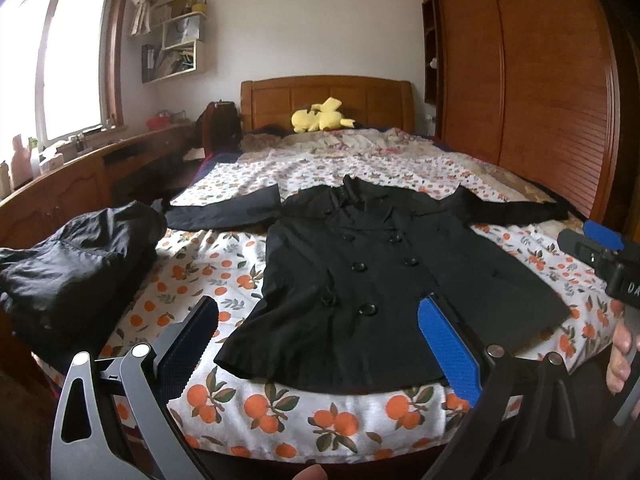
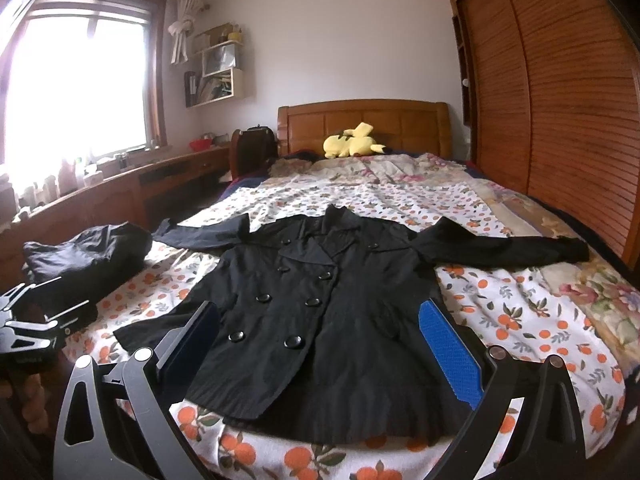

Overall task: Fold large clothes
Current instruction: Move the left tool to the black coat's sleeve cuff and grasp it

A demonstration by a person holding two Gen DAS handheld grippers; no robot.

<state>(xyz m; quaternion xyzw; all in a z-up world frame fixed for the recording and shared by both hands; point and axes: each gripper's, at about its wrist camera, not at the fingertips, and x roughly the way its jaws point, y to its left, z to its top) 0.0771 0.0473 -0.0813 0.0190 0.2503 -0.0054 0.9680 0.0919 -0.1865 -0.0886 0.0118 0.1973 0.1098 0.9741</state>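
Both my claws are wide apart and hold nothing: left claw [image 1: 316, 344], right claw [image 2: 320, 344]. The black coat [image 2: 320, 300] lies flat on the bed [image 2: 520, 308]. I should pinch one sleeve [image 2: 520, 248] by its end and fold it inward smoothly.

Both cameras look from the near end of the bed [image 1: 320, 432] toward the far headboard [image 1: 326, 100], low and close above the bedding. The left wrist view stands more to the left, so the dark pile [image 1: 76, 264] on the near left fills much of its side. The right wrist view stands more to the right. The 2 views share the black coat [image 2: 316, 320], the yellow plush toy [image 2: 352, 142], the window [image 2: 76, 84] on the left and the wardrobe [image 2: 560, 92] on the right.
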